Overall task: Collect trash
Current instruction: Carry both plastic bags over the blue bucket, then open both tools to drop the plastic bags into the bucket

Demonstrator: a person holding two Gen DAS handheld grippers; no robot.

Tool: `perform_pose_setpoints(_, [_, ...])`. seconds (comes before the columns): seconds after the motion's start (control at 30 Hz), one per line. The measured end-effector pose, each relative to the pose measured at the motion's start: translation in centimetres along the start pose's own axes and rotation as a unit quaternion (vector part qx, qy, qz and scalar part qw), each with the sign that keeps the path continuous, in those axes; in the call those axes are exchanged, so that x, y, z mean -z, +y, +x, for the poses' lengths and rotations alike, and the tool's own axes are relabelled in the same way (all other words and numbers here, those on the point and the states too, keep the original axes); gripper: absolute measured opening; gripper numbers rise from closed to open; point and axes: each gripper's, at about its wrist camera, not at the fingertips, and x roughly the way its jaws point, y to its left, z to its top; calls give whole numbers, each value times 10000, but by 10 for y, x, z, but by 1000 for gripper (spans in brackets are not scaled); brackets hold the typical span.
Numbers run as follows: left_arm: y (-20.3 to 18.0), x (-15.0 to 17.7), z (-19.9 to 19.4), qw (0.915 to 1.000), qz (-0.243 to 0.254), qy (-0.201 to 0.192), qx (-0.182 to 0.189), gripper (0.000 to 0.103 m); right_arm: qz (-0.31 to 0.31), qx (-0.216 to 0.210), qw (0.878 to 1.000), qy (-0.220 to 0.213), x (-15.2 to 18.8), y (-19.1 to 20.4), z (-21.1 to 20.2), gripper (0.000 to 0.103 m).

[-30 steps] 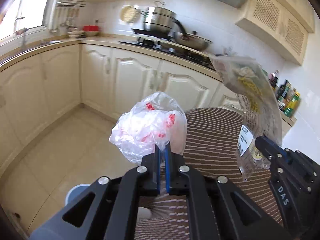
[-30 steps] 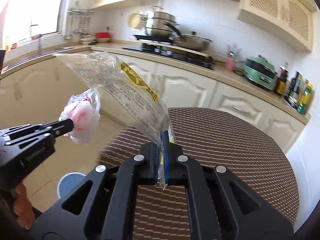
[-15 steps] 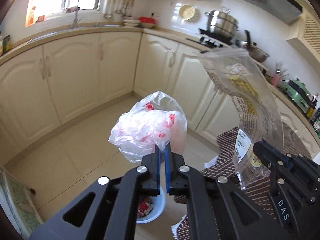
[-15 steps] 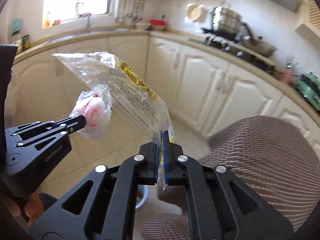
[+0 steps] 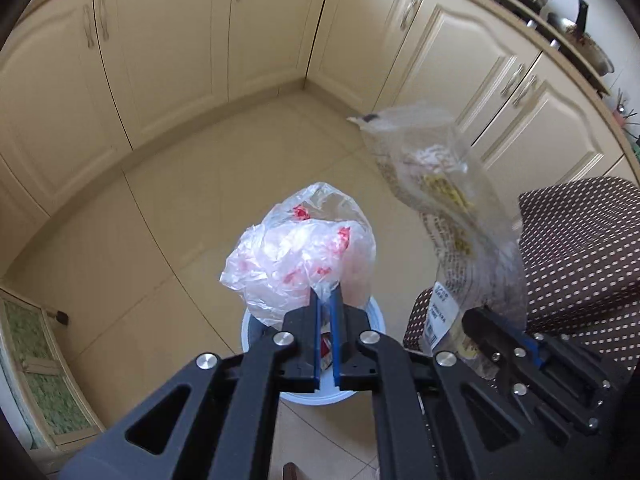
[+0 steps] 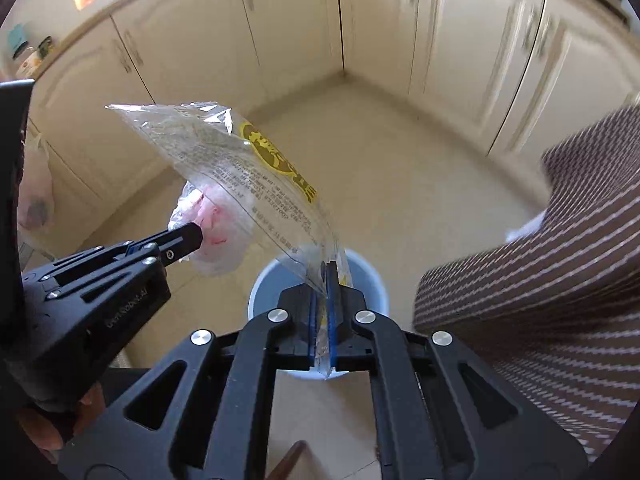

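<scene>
My left gripper is shut on a crumpled white plastic bag with red print, held just above a pale blue bin on the floor. My right gripper is shut on a clear food wrapper with yellow print, also right over the blue bin. In the left wrist view the clear wrapper hangs at the right from the right gripper. In the right wrist view the left gripper and its bag sit at the left. A red scrap lies inside the bin.
Cream kitchen cabinets wrap around the tiled floor. A round table with a brown patterned cloth stands close on the right of the bin. A low glass-fronted cabinet is at the left. A hand holds the left gripper.
Both grippers have dropped and tipped downward, off the table and out over the floor. The blue bin now lies directly beneath both held pieces. Both grips stayed shut.
</scene>
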Motion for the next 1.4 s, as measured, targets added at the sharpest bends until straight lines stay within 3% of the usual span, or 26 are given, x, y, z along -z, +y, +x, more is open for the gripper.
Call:
perform_pose_setpoints(0.3, [18,17,88,9956,-185,842,377,6,453,-150,9955,821,17,-27,84,4])
perform_pose_setpoints(0.37, [19,20,103,9943,-171,990,368,9,532,-170,9939,950,21,-30,99,4])
perform_pose_setpoints(0.4, [20,22,109,9934,-193,1072,363,16,550,-178,9934,988,21,-30,103,4])
perform_pose_setpoints(0.43, [20,23,112,9930,-196,1104,366,27,572,-191,9928,1039,20,-33,108,4])
perform_pose_setpoints(0.5, [22,28,118,9925,-170,1170,310,37,646,-210,9915,1111,21,-34,118,5])
perform_pose_setpoints(0.87, [29,33,133,9900,-431,1337,108,43,845,-319,9870,1332,32,-35,148,5])
perform_pose_setpoints(1.23, [34,34,129,9899,-490,1324,-158,50,1017,-489,9858,1242,28,-30,156,6])
perform_pose_setpoints(1.4, [33,36,119,9909,-449,1254,-183,51,1007,-417,9887,1030,26,-33,146,33])
